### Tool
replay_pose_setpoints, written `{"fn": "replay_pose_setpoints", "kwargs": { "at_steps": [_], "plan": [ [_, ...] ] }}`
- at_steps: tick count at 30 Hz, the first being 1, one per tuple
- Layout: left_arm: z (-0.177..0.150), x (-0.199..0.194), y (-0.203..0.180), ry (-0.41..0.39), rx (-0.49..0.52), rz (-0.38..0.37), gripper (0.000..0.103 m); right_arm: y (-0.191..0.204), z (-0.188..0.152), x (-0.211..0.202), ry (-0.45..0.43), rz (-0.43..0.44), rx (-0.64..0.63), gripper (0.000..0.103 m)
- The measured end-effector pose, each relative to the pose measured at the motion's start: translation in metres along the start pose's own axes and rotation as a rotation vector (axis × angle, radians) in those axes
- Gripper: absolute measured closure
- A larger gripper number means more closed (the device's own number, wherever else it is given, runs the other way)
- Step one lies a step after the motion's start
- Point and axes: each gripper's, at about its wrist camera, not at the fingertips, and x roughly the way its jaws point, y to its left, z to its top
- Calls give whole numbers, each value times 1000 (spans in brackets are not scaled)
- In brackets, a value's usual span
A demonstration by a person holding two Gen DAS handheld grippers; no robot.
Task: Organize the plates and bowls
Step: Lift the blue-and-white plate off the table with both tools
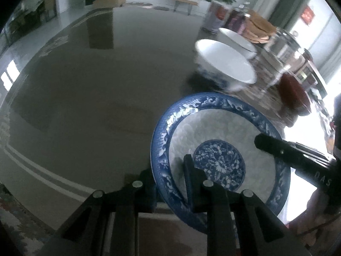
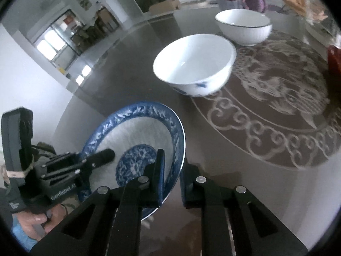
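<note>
Blue-rimmed plate [image 2: 136, 136] is clamped at the near edge of the table [image 1: 85, 89], its left rim by the left gripper [image 1: 170, 181] and its right rim by the right gripper [image 2: 172, 170]. Farther in, 2 white bowls are seen: a blue-patterned bowl [image 2: 194, 64], then a plain bowl [image 2: 243, 25].

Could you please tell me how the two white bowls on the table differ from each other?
The near bowl carries blue flower marks low on its outside; the far bowl is plain white outside with a thin dark rim line. The near bowl stands closer to the blue plate. Both are upright, empty and white inside.
</note>
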Motion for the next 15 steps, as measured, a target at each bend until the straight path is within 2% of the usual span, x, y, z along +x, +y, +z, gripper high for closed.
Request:
{"fn": "replay_pose_setpoints", "kwargs": {
  "at_steps": [3,8,15],
  "plan": [
    [-6,3,-31,-5,51,-23,83,-20,-14,-20,-28,-33,25,89],
    [-2,27,-89,16,133,-104,82,-64,-34,-57,-89,-111,98,88],
    [25,68,-167,4,248,-141,82,-144,-44,-81,-155,-212,244,88]
  ]
}}
